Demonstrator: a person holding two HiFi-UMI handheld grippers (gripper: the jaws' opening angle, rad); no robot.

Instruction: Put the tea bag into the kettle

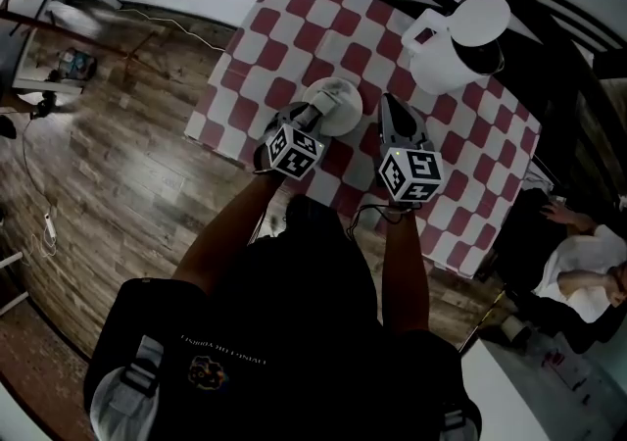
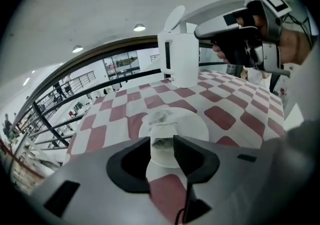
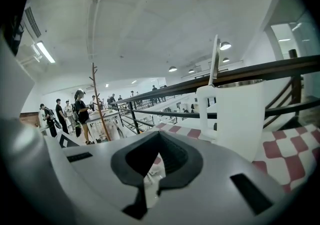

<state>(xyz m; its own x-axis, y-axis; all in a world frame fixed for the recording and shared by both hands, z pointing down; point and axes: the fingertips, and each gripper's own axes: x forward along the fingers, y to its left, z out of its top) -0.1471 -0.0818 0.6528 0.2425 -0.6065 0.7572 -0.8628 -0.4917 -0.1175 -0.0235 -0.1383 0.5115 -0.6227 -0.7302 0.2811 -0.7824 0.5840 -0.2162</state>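
Head view: the left gripper [image 1: 319, 114] hangs over the single white plate [image 1: 345, 94] on the checked tabletop [image 1: 294, 27]. The right gripper [image 1: 388, 102] is just beside it. One kettle [image 1: 460, 42], lid up, stands farther back.

Left gripper view: the jaws are wide apart and grip nothing. The one tea bag [image 2: 160, 117] lies on the plate, in line with their gap.

Right gripper view: the jaws' tips meet, and the kettle stands near ahead.

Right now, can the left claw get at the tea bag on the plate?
Likely yes: left claw is open and aimed down at the tea bag on the white plate, nothing between them.
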